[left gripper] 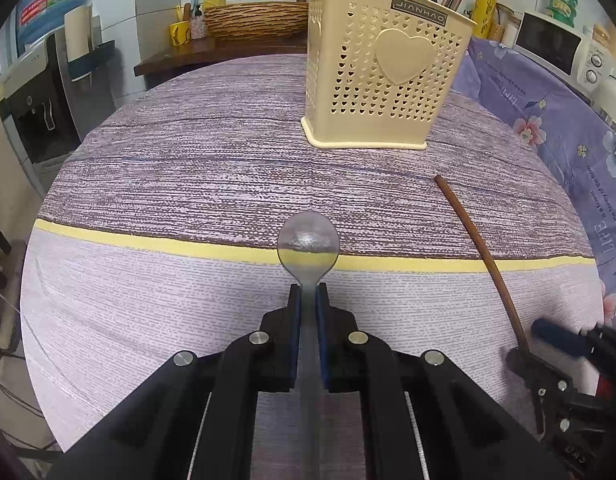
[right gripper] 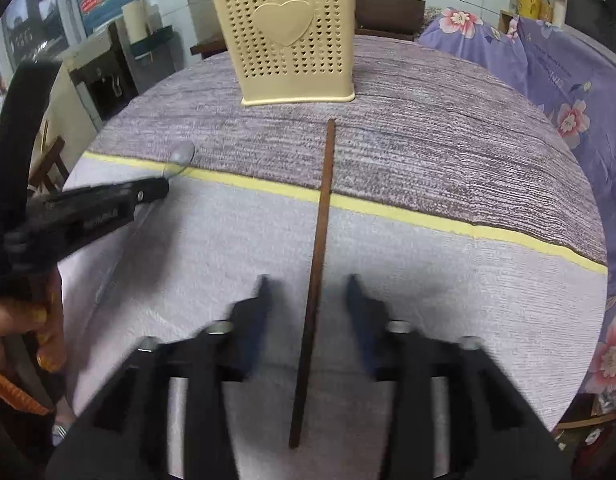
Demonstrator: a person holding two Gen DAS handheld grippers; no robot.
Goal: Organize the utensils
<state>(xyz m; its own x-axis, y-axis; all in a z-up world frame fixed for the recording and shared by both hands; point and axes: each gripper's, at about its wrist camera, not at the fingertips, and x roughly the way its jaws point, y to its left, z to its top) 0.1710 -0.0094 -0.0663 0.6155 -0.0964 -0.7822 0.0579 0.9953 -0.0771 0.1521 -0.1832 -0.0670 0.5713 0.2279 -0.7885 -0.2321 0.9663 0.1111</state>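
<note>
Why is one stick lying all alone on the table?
That chopstick lies flat on the tablecloth, while others stand in the cream holder. The open right gripper straddles it; the left gripper grips a clear spoon.

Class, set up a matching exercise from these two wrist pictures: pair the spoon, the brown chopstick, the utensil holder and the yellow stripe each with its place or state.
Things:
1. spoon
2. chopstick
3. utensil holder
4. yellow stripe

States:
A. stands upright at the table's far side
B. clamped in the left gripper
C. runs across the cloth
D. lies between the open jaws of the right gripper

Pairs: 1-B, 2-D, 3-A, 4-C
</note>
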